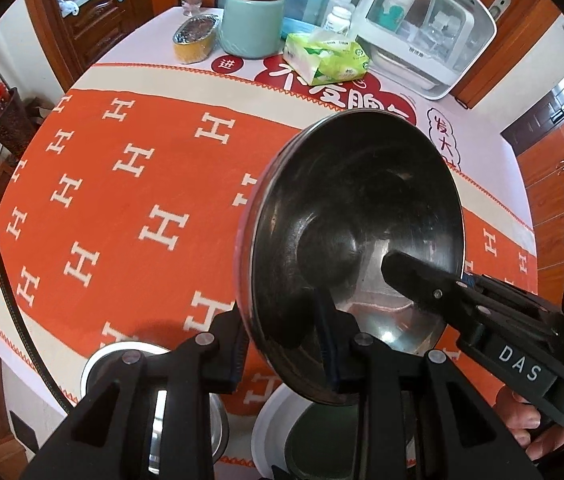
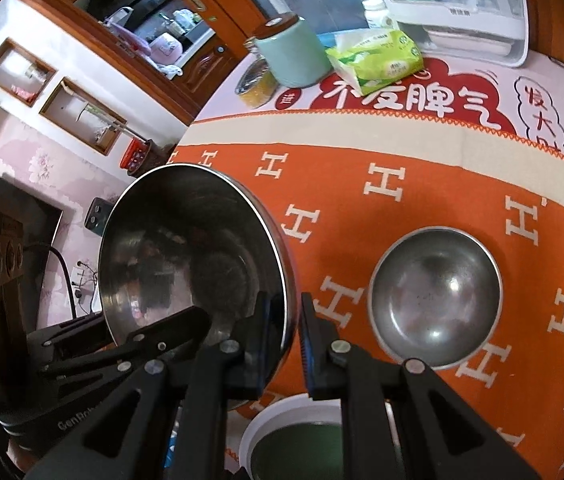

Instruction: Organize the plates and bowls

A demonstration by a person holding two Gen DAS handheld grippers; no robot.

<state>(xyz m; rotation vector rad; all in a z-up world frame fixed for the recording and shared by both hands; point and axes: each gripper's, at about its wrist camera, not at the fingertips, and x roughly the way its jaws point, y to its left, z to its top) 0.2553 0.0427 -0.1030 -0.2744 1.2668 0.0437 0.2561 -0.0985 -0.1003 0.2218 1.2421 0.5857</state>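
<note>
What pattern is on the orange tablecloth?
White H shapes repeated across the orange tablecloth, with a cream border; clearest in the left wrist view.

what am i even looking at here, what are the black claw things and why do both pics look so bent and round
Those claws are two hand-held grippers; a person carries one in each hand. Each has a fisheye camera looking along its fingers, so both pictures bulge. One view comes from the left gripper, one from the right gripper. Both pinch the rim of the same large shiny steel bowl, held tilted above the orange patterned tablecloth. A smaller steel bowl sits on the cloth, and a white-rimmed green dish lies below.
</note>
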